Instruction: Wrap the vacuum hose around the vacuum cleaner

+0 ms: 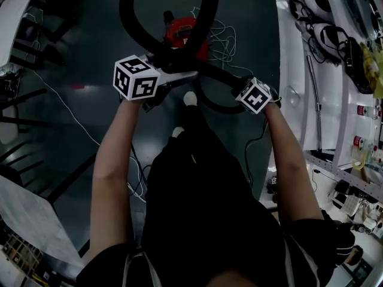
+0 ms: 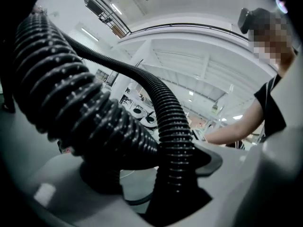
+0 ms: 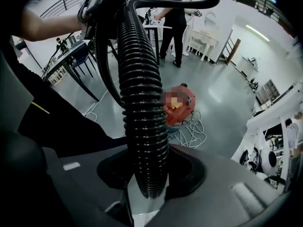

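Observation:
The red vacuum cleaner (image 1: 182, 31) stands on the dark floor ahead of me, also seen as the red vacuum cleaner (image 3: 180, 105) below my right hand. The black ribbed vacuum hose (image 1: 206, 17) arcs in a big loop over it and crosses itself near my hands. My left gripper (image 1: 179, 72) is shut on the hose; two runs of hose (image 2: 173, 141) sit between its jaws (image 2: 161, 174). My right gripper (image 1: 240, 89) points steeply down and is shut on the hose (image 3: 142, 108), which rises straight out of its jaws (image 3: 147, 174). A lower bend of hose (image 1: 215, 107) hangs between my hands.
A tangle of white cord (image 1: 226, 43) lies beside the vacuum. White shelving (image 1: 326, 118) with gear runs along the right. Dark table and chair legs (image 1: 24, 115) stand at the left. Two people stand by a white table (image 3: 173, 18) farther off.

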Demonstrator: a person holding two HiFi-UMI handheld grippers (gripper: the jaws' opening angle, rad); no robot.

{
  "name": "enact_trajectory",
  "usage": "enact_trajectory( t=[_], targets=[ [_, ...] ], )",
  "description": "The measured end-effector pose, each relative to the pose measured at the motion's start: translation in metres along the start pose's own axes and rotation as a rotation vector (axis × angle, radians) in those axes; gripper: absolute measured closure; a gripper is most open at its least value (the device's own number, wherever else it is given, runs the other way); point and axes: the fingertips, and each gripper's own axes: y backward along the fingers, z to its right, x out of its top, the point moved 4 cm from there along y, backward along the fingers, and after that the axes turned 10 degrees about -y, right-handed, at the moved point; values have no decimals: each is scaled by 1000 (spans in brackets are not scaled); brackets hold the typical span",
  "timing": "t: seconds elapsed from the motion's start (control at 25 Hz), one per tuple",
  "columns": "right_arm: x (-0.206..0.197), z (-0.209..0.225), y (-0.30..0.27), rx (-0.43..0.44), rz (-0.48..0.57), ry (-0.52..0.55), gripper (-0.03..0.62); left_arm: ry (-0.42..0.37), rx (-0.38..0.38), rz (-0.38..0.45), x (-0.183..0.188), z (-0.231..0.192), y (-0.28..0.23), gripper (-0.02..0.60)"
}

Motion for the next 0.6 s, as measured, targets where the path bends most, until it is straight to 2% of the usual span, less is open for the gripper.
enact_trajectory(
  t=[0.2, 0.6],
  targets=[
    [12, 33, -15, 33, -3, 3, 434, 43, 35, 7, 2, -36, -23, 176],
    [6, 71, -53, 103, -37, 13, 437, 85, 19, -26, -9, -79, -71, 176]
  ],
)
